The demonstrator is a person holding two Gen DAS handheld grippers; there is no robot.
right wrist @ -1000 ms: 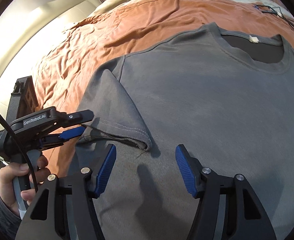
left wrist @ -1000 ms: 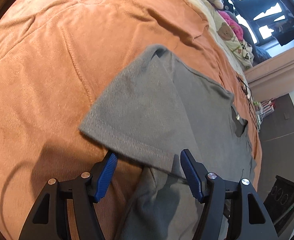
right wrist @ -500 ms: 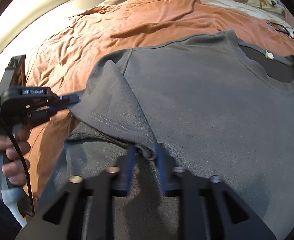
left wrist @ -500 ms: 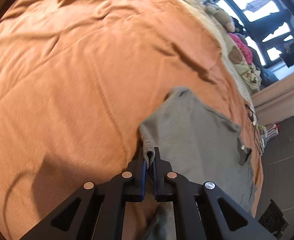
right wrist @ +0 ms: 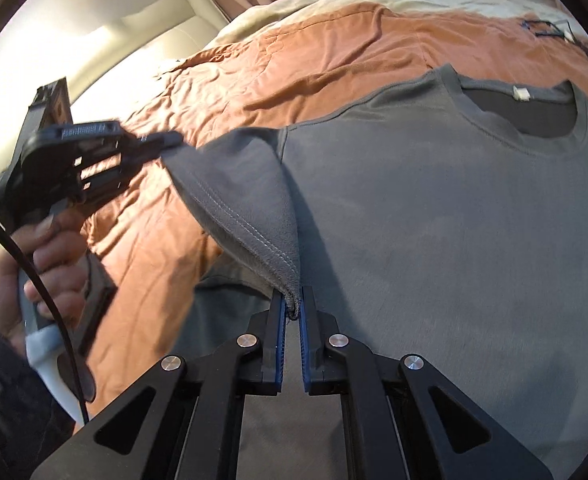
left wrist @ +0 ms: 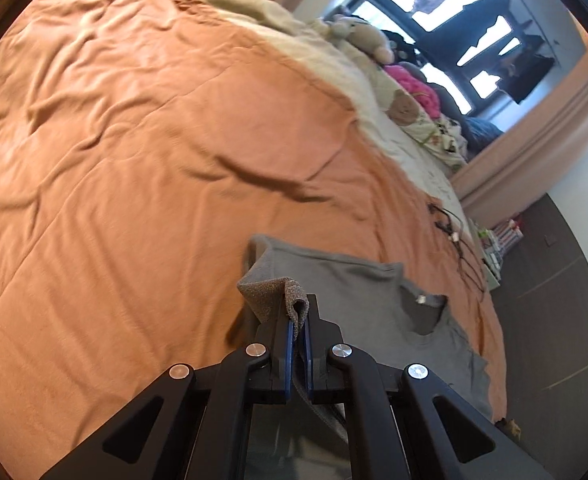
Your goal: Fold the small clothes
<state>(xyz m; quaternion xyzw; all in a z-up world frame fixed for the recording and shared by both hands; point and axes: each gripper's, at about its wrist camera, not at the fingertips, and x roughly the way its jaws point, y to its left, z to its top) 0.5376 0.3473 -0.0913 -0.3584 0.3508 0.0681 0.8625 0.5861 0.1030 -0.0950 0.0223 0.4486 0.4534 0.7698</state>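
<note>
Right wrist view: a grey T-shirt (right wrist: 434,216) lies flat on the orange bedspread (right wrist: 294,52), collar toward the pillow end. Its sleeve (right wrist: 246,196) is raised off the bedspread, pinched at both hem corners. The right gripper (right wrist: 292,312) has just clamped on the corner near the body of the shirt; the left gripper (right wrist: 162,140), held in a hand (right wrist: 42,264), is clenched on the outer corner, confirmed in the left wrist view (left wrist: 299,320). Judged best practice: keep the hem taut between both grips, carry them together across the chest, and lower evenly so that no crease forms.
</note>
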